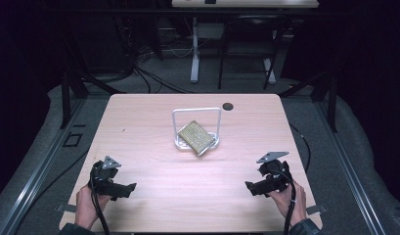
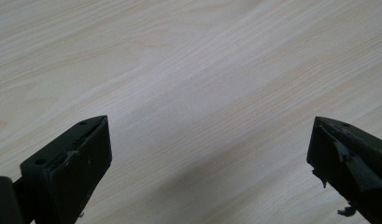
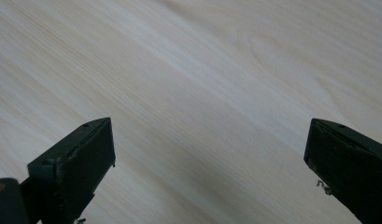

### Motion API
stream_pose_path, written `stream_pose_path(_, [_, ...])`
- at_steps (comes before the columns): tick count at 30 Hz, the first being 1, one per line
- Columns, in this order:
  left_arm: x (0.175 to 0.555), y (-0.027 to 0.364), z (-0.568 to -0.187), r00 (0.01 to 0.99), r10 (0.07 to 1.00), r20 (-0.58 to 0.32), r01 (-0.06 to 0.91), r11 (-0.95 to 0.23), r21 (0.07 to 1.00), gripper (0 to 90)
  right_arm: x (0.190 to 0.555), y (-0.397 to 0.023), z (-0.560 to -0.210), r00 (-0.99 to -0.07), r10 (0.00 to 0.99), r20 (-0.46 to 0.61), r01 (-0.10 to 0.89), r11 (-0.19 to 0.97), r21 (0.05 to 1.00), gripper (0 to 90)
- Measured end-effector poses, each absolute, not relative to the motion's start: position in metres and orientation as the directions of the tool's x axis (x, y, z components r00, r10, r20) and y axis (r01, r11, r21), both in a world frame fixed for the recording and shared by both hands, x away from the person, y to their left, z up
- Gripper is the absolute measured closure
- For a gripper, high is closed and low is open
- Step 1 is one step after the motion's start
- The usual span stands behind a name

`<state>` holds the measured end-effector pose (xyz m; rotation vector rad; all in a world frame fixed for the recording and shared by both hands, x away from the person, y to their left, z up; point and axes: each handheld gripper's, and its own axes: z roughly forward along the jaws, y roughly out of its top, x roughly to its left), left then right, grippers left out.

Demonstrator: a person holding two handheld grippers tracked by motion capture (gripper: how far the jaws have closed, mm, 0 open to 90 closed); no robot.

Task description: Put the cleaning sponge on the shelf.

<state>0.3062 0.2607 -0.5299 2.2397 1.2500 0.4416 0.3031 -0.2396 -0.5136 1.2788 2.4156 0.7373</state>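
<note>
While a gold-green sponge (image 1: 194, 136) is leaned in a white wire rack (image 1: 196, 126) near the table's (image 1: 139, 122) far edge, the left claw (image 1: 130, 188) and right claw (image 1: 250, 187) are held wide open and empty near its near corners.

A light wooden table (image 1: 153, 161) with rounded corners is seen from above, its pale grain running across the top. Near the far edge, right of the middle, a small dark round hole (image 1: 228, 105) is set into the top. Around the middle of the table a white wire rack (image 1: 196, 126) stands, formed of a low base and an upright frame at its back. A flat rectangular pad (image 1: 194, 136) with a yellowish, finely dotted surface is propped at a tilt in the rack, its lower corner resting over the front of the base. In both gripper views bare wood grain is shown.
</note>
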Motion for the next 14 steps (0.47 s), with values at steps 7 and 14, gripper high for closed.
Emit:
stream_pose_path(7, [0.307, 0.261, -0.53, 0.526, 0.85, 0.025, 0.677, -0.437, 0.593, 0.0, 0.307, -0.251, -0.527, -0.526, 0.85, -0.022, 0.717, 0.457, 0.526, 1.8])
stream_pose_path(14, [0.308, 0.258, -0.53, 0.53, 0.848, 0.03, 0.674, -0.442, 0.592, 0.0, 0.308, -0.249, -0.529, -0.544, 0.838, -0.044, 0.708, 0.487, 0.512, 2.7])
